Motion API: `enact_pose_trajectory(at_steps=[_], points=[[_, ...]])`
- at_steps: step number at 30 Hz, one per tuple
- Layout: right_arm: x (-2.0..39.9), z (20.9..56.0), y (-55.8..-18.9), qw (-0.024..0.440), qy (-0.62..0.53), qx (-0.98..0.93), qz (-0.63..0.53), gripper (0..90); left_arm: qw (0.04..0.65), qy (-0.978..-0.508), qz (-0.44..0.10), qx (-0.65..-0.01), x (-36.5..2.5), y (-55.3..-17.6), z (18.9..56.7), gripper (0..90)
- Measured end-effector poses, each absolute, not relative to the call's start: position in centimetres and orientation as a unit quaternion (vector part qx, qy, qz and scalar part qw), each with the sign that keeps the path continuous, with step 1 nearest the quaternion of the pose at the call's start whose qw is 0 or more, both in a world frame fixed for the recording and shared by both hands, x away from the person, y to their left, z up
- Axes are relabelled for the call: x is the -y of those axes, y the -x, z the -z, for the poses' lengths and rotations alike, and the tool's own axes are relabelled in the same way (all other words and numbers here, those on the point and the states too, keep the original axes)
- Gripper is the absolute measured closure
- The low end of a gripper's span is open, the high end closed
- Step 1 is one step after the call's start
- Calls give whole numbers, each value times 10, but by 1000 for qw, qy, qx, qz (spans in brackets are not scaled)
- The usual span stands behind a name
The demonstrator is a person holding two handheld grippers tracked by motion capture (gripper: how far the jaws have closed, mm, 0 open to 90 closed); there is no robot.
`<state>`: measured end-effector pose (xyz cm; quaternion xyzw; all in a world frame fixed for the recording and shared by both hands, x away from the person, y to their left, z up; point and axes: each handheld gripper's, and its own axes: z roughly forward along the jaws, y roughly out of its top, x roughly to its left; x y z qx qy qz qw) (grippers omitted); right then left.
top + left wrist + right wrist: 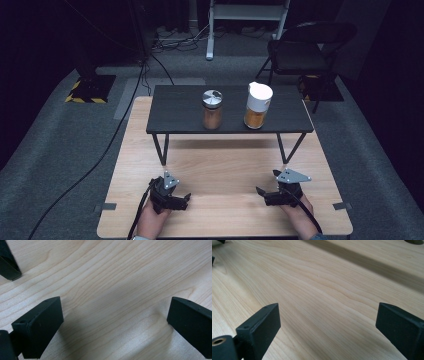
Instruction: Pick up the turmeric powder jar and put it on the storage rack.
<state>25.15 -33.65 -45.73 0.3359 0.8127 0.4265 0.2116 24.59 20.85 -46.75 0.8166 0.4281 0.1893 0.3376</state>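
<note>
A: Look at our left gripper [184, 199] at the lower left. Its fingers [40, 325] are wide apart, with bare wood between them.

B: Same for our right gripper [264, 192] at the lower right: fingers [262, 325] wide apart, holding nothing.

A: We rest both low over the tabletop [220, 170].

B: Up in the middle, the dark shelf [175, 112] carries a spice jar [212, 110] and, just right of it, a white-capped jar [257, 106].

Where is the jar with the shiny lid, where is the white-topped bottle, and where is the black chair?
Spice jar [212, 116], high view, on its brown-filled glass body.
White-topped bottle [258, 98], high view, on its white upper part.
Folding chair [298, 54], high view, on its dark seat.
</note>
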Motion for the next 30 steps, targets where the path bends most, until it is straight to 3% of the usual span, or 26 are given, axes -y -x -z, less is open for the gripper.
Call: enact_pose_trajectory(at_steps=[21, 30], points=[[335, 460, -252, 199, -329, -817, -429, 53, 338, -816, -189, -429, -208, -246, 468, 3], [332, 461, -263, 169, -342, -830, -407, 53, 337, -816, -189, -428, -208, -246, 468, 3]])
